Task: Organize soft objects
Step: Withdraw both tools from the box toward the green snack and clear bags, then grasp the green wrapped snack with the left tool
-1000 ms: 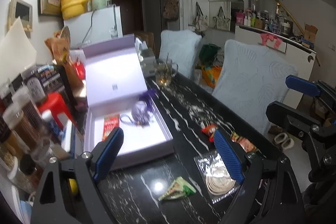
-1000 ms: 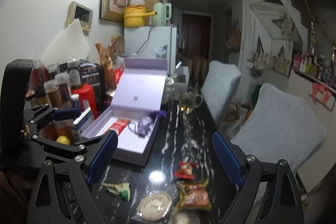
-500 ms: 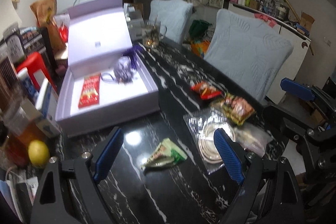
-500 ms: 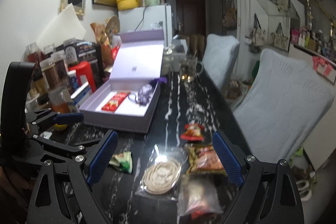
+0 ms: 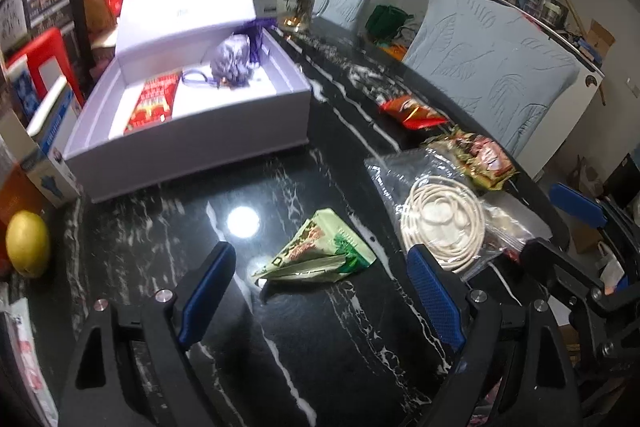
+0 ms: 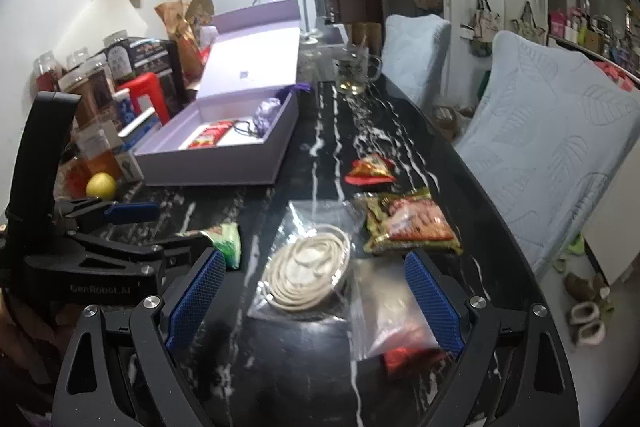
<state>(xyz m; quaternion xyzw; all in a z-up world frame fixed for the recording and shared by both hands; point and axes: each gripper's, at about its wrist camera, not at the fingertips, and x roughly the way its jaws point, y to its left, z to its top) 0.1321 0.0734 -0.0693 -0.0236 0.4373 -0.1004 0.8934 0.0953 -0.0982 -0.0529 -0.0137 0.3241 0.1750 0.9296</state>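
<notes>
Both grippers had been lowered toward the table (image 5: 320, 339) since the earlier frames, so that less of the room and more of the tabletop was shown. The left gripper (image 5: 320, 291) was held wide and empty, with the green snack packet (image 5: 320, 255) lying flat between its blue pads (image 5: 208, 291). The right gripper (image 6: 316, 299) was likewise spread wide and empty above the bagged cord coil (image 6: 308, 275) near the front edge. For a clean pick, the left pads should be centred on the packet before closing. Two red snack packets (image 6: 372, 169) were seen toward the table's right edge. The open lilac box (image 5: 192, 143), at the left edge, already contained a red packet (image 5: 154, 103) and a purple pouch (image 5: 234, 63).
</notes>
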